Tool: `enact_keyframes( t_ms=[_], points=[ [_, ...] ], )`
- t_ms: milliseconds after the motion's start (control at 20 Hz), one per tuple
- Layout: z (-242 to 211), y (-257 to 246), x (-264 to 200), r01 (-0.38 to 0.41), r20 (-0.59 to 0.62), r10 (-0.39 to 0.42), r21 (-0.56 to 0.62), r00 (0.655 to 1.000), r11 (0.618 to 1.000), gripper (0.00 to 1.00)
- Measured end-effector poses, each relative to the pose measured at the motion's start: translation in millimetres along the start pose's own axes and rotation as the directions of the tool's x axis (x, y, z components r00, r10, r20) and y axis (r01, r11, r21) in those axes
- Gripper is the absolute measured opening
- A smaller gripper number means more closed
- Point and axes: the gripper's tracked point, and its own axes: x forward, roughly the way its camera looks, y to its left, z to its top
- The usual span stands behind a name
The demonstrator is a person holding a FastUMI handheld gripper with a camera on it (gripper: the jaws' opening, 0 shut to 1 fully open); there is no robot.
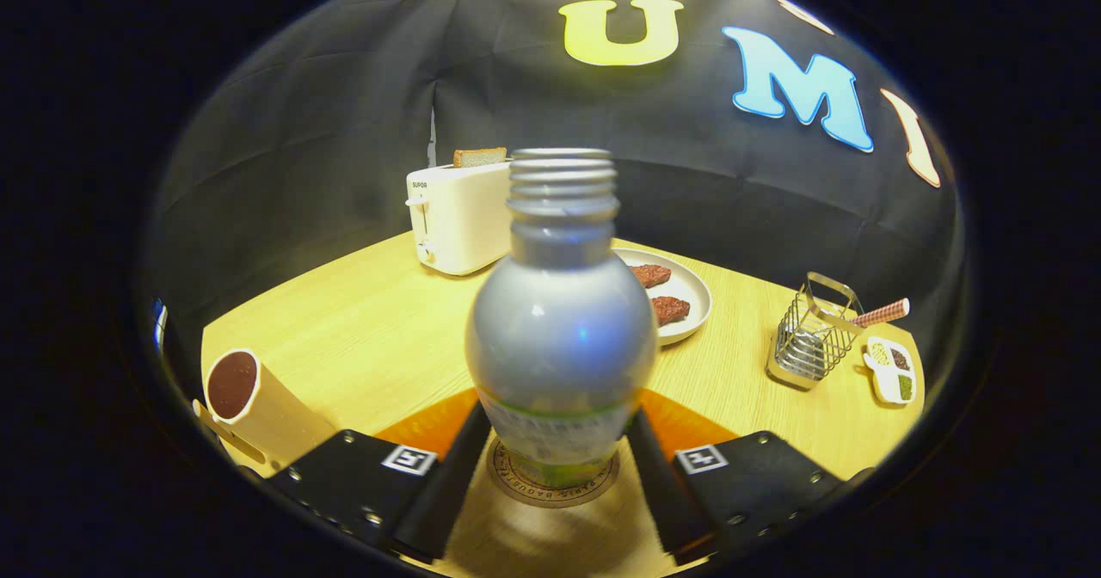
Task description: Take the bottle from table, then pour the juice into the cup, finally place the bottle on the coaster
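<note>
The juice bottle (pixel 561 337) stands upright between the 2 fingers of the tool (pixel 557 458), its base resting on, or just above, the round printed coaster (pixel 555 485); contact underneath is hard to judge. The fingers sit close against the bottle's lower sides, but I cannot tell whether they press on it or have just let go. The bottle is uncapped, threads bare, and looks largely empty. The cup (pixel 245 402), near left, already holds dark juice, so I judge pouring done and placing to be the step in hand.

To do it well: keep the bottle vertical and centred over the coaster, settle it fully before spreading the fingers, then open evenly so neither side drags it, and draw straight back.

The tabletop (pixel 361 320) is light wood grain. Far left stands a white toaster (pixel 460 215) with a bread slice in it; just right of the bottle is a plate (pixel 688 290) with 2 dark patties, and further right a wire basket (pixel 808 337) and a small seasoning dish (pixel 891 370). Black cloth walls close the booth.
</note>
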Motion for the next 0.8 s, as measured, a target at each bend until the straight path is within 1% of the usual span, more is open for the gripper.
enact_keyframes(
  t_ms=[50, 400, 800],
  points=[
    [2, -1, -1, 0.001, 0.005, -0.001, -0.002, 1.000, 1.000, 1.00],
    [27, -8, -25, 0.058, 0.073, -0.058, 0.013, 0.996, 0.998, 1.00],
    [59, -13, -91, 0.155, 0.164, -0.165, 0.071, 0.973, 0.985, 1.00]
  ],
)
